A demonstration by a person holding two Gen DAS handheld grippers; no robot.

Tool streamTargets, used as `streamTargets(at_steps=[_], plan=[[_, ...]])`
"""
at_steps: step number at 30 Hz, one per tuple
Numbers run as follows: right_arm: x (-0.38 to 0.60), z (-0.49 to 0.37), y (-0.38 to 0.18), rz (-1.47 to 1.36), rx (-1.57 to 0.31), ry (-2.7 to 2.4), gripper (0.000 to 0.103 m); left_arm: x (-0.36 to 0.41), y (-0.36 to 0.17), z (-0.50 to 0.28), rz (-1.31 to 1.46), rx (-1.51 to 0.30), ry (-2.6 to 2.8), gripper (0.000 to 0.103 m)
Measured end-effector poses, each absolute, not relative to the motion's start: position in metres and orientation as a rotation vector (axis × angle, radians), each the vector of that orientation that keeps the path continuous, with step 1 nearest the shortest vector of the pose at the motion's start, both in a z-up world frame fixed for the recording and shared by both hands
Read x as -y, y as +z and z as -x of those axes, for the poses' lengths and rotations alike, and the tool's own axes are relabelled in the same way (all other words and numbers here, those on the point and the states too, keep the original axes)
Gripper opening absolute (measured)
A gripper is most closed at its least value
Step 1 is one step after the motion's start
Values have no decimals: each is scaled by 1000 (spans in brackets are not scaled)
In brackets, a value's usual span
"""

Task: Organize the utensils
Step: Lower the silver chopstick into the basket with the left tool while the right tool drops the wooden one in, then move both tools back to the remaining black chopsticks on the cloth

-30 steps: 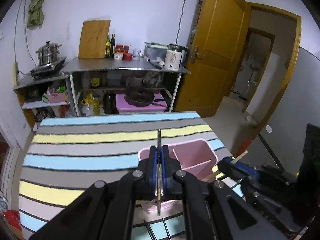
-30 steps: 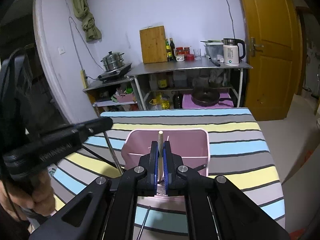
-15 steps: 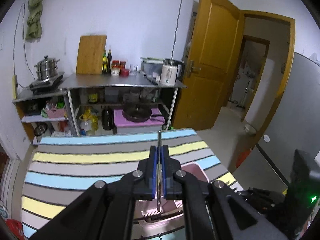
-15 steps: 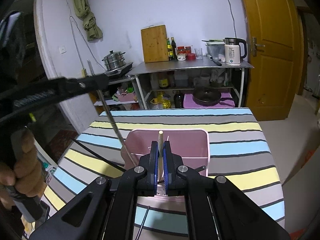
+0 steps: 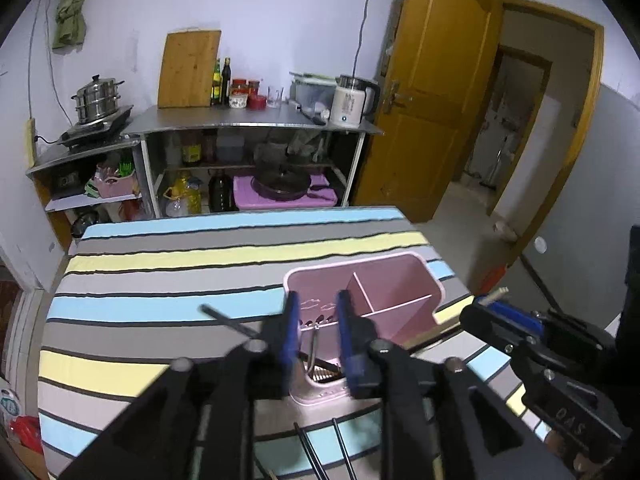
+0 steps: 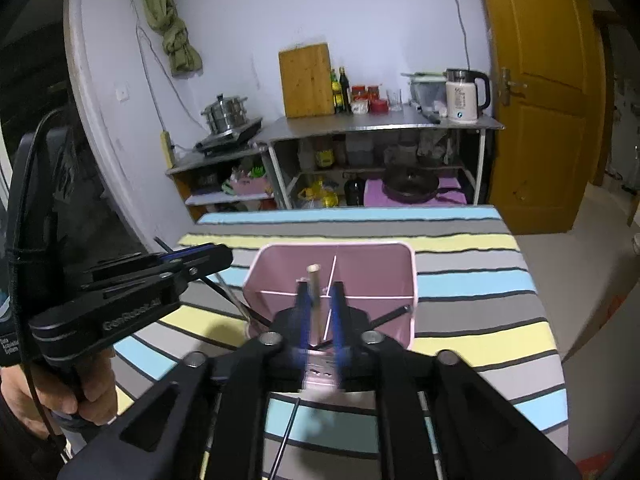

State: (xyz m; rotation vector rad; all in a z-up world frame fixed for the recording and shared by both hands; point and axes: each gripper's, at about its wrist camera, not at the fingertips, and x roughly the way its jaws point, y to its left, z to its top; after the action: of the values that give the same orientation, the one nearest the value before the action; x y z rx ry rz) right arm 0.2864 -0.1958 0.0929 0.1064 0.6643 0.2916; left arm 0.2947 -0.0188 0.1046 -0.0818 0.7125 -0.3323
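Left gripper point(image 5: 316, 328) jaws, clamped on a metal utensil a second ago, have parted; nothing sits between its blue pads point(image 5: 291, 326) now. The metal utensil point(image 5: 313, 346) has dropped handle-up into the near slot of the pink holder point(image 5: 420, 276). Right gripper point(image 6: 320, 312) has loosened too: there's a gap beside the wooden chopstick point(image 6: 313, 280), which was pinched before.

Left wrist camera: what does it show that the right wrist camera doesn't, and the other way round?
Only the left: the open doorway into another room. Only the right: the person's hand holding the left gripper. Both: the pink caddy on the striped tablecloth, and the kettle.
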Motion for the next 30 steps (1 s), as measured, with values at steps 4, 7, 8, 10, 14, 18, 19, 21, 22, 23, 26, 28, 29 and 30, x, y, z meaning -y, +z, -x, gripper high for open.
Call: streamTargets(at_steps=[4,7,8,10,14,18,19,21,22,23,26,28,29,30], plan=[[201,-264,106,-119,-632,296,15,4,122,-266,105,-671,-342,29],[205,-239,113,-127,-597,301,17,-6,130,-233,99,-631,-337,30],[206,-229,115,-132,-589,305,19,-9,130,-224,96,-628,-337,31],[209,-212,116,-136,-579,312,19,-15,127,-204,99,-626,-325,35],[214,-176,105,-161,-598,325,19,-31,106,-166,135,-638,-305,35],[216,-144,83,-175,-635,316,19,-39,80,-135,157,-662,-283,35],[216,-139,78,-179,-645,319,19,-40,71,-129,170,-677,-281,35],[215,-128,63,-184,-676,321,19,-42,56,-118,190,-703,-280,35],[215,-123,56,-185,-693,322,19,-42,50,-116,196,-714,-276,35],[214,-121,50,-187,-709,326,19,-42,42,-113,202,-733,-271,35],[211,-119,34,-186,-756,325,19,-40,25,-113,212,-776,-262,35],[209,-125,26,-183,-777,325,19,-40,17,-116,213,-796,-252,35],[209,-127,24,-182,-784,326,19,-40,12,-119,214,-807,-246,35],[206,-130,20,-179,-795,327,19,-39,7,-122,212,-817,-242,35]])
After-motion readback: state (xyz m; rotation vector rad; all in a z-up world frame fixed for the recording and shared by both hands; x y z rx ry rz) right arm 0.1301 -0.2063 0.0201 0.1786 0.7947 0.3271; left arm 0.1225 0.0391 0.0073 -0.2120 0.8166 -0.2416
